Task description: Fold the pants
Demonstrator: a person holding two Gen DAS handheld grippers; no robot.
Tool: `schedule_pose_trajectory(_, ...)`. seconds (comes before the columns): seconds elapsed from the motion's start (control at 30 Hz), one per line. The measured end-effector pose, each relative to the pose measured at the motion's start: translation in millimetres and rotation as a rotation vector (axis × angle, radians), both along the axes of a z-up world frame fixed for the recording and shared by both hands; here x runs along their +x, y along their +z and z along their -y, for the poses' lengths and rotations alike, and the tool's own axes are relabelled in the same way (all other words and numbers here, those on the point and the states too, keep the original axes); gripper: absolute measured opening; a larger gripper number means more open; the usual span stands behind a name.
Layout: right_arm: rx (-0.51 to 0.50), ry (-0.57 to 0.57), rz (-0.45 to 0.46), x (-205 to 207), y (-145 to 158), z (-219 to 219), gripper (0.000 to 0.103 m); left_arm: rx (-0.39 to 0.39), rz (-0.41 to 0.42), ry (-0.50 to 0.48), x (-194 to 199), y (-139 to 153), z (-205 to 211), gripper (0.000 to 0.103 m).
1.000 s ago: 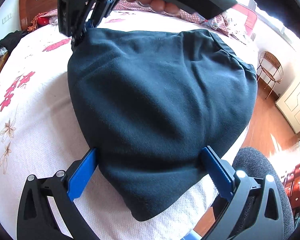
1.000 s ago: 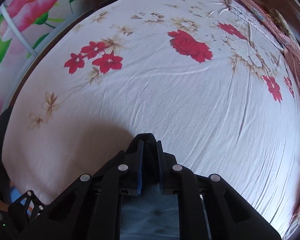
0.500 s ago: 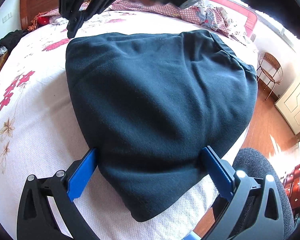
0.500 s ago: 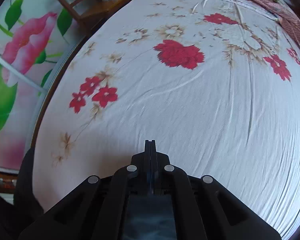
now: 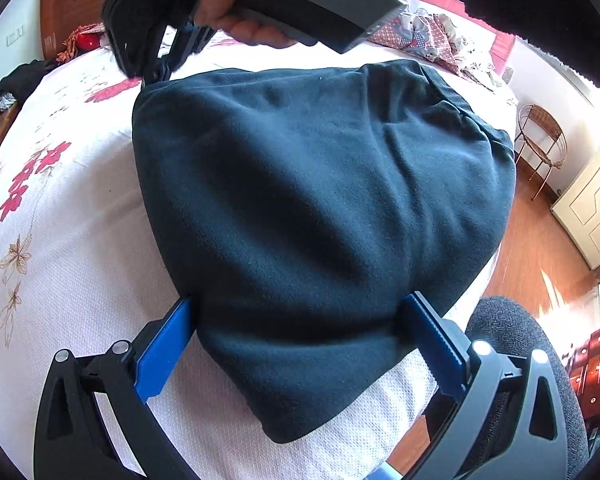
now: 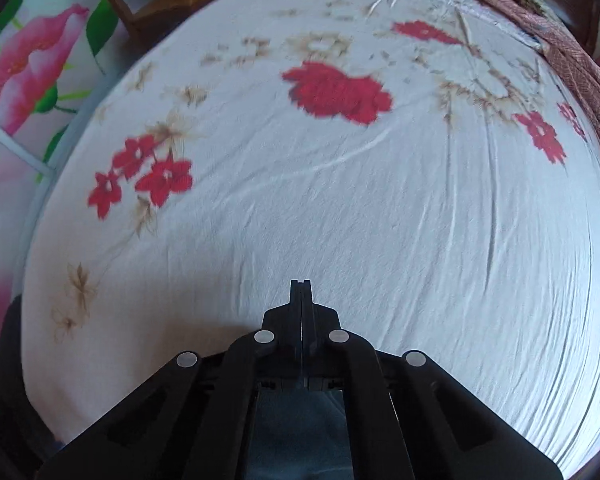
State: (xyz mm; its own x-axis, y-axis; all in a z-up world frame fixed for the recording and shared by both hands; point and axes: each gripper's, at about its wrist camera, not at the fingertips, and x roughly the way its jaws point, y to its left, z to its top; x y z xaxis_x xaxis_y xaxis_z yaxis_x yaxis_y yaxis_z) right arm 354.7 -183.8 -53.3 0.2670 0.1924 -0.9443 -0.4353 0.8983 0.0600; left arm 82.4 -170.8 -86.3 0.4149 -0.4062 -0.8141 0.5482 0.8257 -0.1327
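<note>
The dark blue pants (image 5: 320, 216) lie folded in a thick pad on the flowered bed sheet (image 5: 72, 248). My left gripper (image 5: 300, 324) is open, its blue fingers (image 5: 164, 348) straddling the near end of the pants without pinching them. My right gripper (image 5: 156, 74) hangs over the far left corner of the pants, held by a hand. In the right wrist view my right gripper (image 6: 301, 292) is shut with nothing between the tips, above bare sheet (image 6: 340, 220); a bit of the pants (image 6: 300, 428) shows under it.
The bed edge runs at the right, with a grey chair seat (image 5: 516, 360) and wooden floor (image 5: 532, 248) beyond. A wire stool (image 5: 540, 136) and a door (image 5: 596, 208) stand further right. A quilt (image 5: 432, 36) and headboard (image 5: 68, 12) lie at the far end.
My right gripper let go of the far left corner of the pants, shut empty and lifted a little. The pants and my left gripper stayed put.
</note>
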Motion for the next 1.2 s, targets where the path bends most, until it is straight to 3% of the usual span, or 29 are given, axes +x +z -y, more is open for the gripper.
schedule_pose_trajectory(0.1, 0.098, -0.055, 0.058, -11, 43, 33, 0.0, -0.014, -0.03, 0.001, 3, 4, -4, 0.101)
schedule_pose_trajectory(0.17, 0.224, -0.082, 0.037, -31, 67, 70, 0.002, -0.031, -0.056, 0.0, 6, 12, -10, 0.101)
schedule_pose_trajectory(0.2, 0.253, -0.115, 0.046, -45, 77, 92, 0.023, -0.046, -0.056, 0.007, 7, 18, -15, 0.101)
schedule_pose_trajectory(0.23, 0.28, -0.151, 0.047, -60, 84, 117, 0.056, -0.066, -0.051, 0.018, 8, 23, -22, 0.101)
schedule_pose_trajectory(0.27, 0.315, -0.189, 0.05, -77, 87, 143, 0.065, -0.099, -0.052, 0.03, 11, 30, -31, 0.101)
schedule_pose_trajectory(0.3, 0.365, -0.232, 0.051, -95, 89, 171, 0.068, -0.137, -0.064, 0.043, 14, 34, -39, 0.101)
schedule_pose_trajectory(0.43, 0.49, -0.425, 0.01, -169, 69, 263, 0.068, -0.261, -0.22, 0.136, 46, 32, -69, 0.101)
schedule_pose_trajectory(0.5, 0.51, -0.51, 0.01, -201, 52, 294, 0.068, -0.317, -0.281, 0.208, 60, 25, -80, 0.101)
schedule_pose_trajectory(0.6, 0.617, -0.62, -0.023, -240, 20, 324, 0.068, -0.39, -0.352, 0.273, 78, 14, -85, 0.101)
schedule_pose_trajectory(0.77, 0.811, -0.692, -0.059, -270, -20, 336, 0.068, -0.482, -0.499, 0.308, 95, -7, -76, 0.101)
schedule_pose_trajectory(0.93, 0.87, -0.722, -0.089, -279, -45, 333, 0.068, -0.465, -0.492, 0.32, 95, -6, -64, 0.101)
schedule_pose_trajectory(1.0, 0.897, -0.715, -0.086, -278, -49, 329, 0.075, -0.497, -0.507, 0.337, 97, -7, -70, 0.101)
schedule_pose_trajectory(1.1, 0.911, -0.724, -0.097, -278, -56, 330, 0.075, -0.566, -0.542, 0.381, 100, -8, -80, 0.101)
schedule_pose_trajectory(1.2, 0.849, -0.75, -0.06, -282, -51, 335, 0.075, -0.611, -0.572, 0.406, 104, -8, -87, 0.101)
